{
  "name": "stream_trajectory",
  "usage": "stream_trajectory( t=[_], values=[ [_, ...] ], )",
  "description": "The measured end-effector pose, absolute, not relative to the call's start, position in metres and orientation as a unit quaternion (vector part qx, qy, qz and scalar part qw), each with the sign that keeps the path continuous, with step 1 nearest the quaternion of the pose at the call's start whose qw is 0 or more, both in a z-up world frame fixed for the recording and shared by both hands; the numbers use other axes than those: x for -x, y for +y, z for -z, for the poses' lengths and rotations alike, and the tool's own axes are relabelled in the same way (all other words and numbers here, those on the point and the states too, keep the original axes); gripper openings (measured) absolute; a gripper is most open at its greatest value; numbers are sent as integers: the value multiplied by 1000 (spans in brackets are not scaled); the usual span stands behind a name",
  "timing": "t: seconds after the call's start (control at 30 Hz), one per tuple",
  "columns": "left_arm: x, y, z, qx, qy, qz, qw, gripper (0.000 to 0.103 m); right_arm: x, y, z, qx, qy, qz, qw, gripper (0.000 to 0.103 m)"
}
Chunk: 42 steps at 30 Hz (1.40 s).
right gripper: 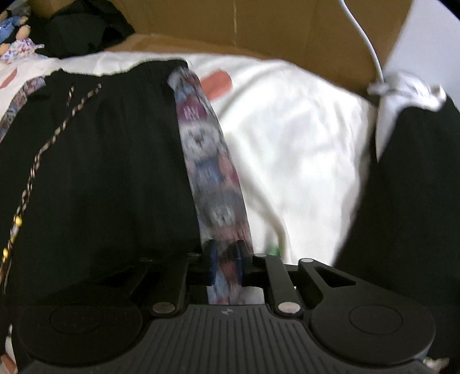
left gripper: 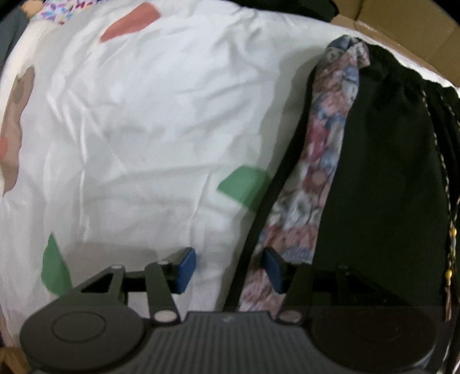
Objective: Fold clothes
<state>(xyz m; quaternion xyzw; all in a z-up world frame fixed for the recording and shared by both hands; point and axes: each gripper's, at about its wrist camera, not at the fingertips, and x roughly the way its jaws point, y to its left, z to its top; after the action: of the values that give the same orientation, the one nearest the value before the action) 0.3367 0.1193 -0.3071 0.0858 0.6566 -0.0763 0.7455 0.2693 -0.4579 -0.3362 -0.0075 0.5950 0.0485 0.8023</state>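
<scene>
- Left wrist view: the left gripper (left gripper: 230,269) points down over a white bedsheet (left gripper: 149,120) printed with green and salmon patches. Its blue-padded jaws stand apart with nothing pinched between them.
- A black garment (left gripper: 382,178) lies flat on the sheet at the right of this view, its gathered waistband toward the top. A patterned side strip (left gripper: 322,172) — blue, pink and white — runs down the garment's near edge, and its lower end passes just beside the right-hand pad (left gripper: 273,269); I cannot tell whether it touches.
- A braided drawstring (left gripper: 448,218) with yellow beads trails down the garment's far right. A cardboard box (left gripper: 402,26) sits beyond the sheet.
- Right wrist view: the right gripper (right gripper: 225,266) is clamped on the patterned strip on the garment's other edge (right gripper: 207,161) — the pads press the fabric from both sides.
- Here the black garment (right gripper: 109,172) fills the left of the view, its drawstring (right gripper: 43,155) crossing it diagonally, with the white sheet (right gripper: 302,149) to the right.
- A white cable (right gripper: 365,37) runs down in front of the cardboard box wall (right gripper: 258,26), and dark cloth (right gripper: 408,201) covers the right edge.
</scene>
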Motion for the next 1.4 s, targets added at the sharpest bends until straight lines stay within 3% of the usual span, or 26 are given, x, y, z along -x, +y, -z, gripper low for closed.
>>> stream_trajectory(
  t=[0.57, 0.83, 1.13, 1.27, 1.4],
  values=[
    [-283, 132, 308, -165, 677, 77, 713, 59, -200, -471, 345, 31, 643, -61, 763, 10],
    [-264, 149, 293, -152, 687, 70, 708, 57, -179, -472, 344, 53, 691, -49, 719, 10],
    [-236, 171, 228, -161, 634, 78, 753, 71, -176, -463, 288, 57, 685, -42, 725, 14],
    [-222, 187, 203, -155, 610, 72, 774, 72, -176, -457, 257, 64, 663, -31, 745, 37],
    [-201, 191, 186, -160, 584, 65, 793, 72, -180, -453, 230, 71, 641, -26, 764, 45]
  ],
)
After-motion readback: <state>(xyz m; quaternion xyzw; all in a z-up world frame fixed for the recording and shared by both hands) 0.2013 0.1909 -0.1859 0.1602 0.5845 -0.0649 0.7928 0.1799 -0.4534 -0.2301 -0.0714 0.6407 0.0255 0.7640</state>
